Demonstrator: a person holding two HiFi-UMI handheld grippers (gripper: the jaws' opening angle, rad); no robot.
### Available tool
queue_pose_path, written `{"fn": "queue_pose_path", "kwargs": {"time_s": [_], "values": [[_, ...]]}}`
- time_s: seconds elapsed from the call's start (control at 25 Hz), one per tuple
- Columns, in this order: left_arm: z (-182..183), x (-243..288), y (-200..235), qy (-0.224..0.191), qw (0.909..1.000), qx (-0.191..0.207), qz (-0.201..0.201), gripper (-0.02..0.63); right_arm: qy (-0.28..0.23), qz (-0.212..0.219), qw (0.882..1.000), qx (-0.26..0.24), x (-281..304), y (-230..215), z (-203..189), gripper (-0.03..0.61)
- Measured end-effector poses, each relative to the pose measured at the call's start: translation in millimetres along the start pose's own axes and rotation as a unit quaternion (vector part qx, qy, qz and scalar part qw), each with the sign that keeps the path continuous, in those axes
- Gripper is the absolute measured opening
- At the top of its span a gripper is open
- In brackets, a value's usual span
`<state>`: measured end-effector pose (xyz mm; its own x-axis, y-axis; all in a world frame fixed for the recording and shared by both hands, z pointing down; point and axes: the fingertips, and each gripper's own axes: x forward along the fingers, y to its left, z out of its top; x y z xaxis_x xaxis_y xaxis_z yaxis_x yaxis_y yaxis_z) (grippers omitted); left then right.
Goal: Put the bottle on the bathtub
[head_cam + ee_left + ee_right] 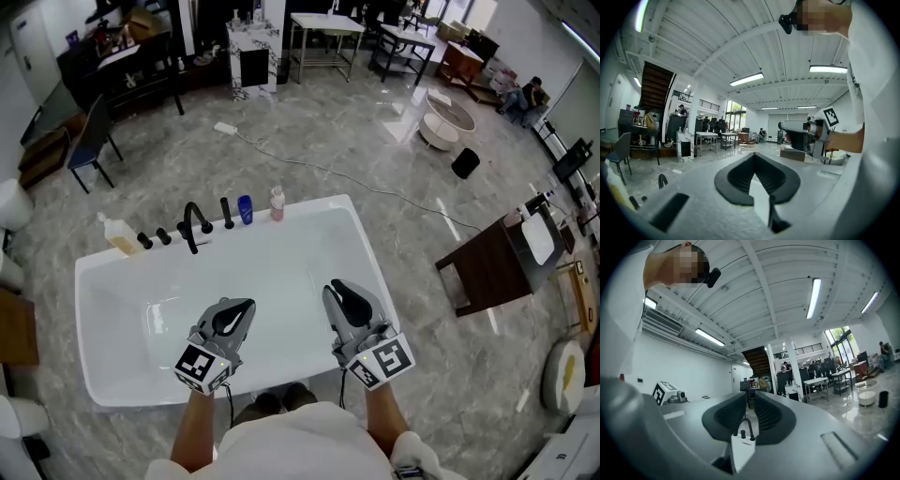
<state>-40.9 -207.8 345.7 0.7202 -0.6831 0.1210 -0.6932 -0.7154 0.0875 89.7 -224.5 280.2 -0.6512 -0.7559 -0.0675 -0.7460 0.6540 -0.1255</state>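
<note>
A white bathtub (92, 281) fills the middle of the head view. On its far rim stand a pale yellow bottle (118, 234), a small blue bottle (245, 209) and a clear pink-topped bottle (277, 203), next to a black faucet (194, 225). My left gripper (247, 305) and right gripper (336, 285) hover side by side over the tub's near part, far from the bottles. Both hold nothing. The left gripper (754, 155) has its jaws meeting at the tips. The right gripper (749, 397) shows only a thin slit, with the faucet (746, 426) seen through it.
Black knobs (154, 239) sit on the rim left of the faucet. A dark chair (91, 141) stands back left. A brown table (492, 264) stands to the right. A cable (328, 171) crosses the marble floor behind the tub.
</note>
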Motion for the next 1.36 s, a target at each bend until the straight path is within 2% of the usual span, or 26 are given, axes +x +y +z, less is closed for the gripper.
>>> {"fn": "queue_pose_path", "kwargs": {"time_s": [0.08, 0.72, 1.04, 1.36], "values": [[1, 0, -2, -0.004, 0.9999, -0.009, -0.004, 0.002, 0.001, 0.010, 1.000, 0.011, -1, 4, -4, 0.002], [0, -2, -10, 0.004, 1.0000, -0.002, -0.005, 0.002, 0.022, 0.013, 1.000, -0.003, -8, 8, -15, 0.006], [-9, 0, -6, 0.007, 0.9999, -0.013, 0.002, 0.003, 0.022, -0.016, 1.000, 0.012, -10, -10, -19, 0.006], [-5, 2, -6, 0.004, 0.9999, -0.009, 0.000, 0.002, 0.025, 0.001, 1.000, -0.003, -2, 0, -17, 0.006]]}}
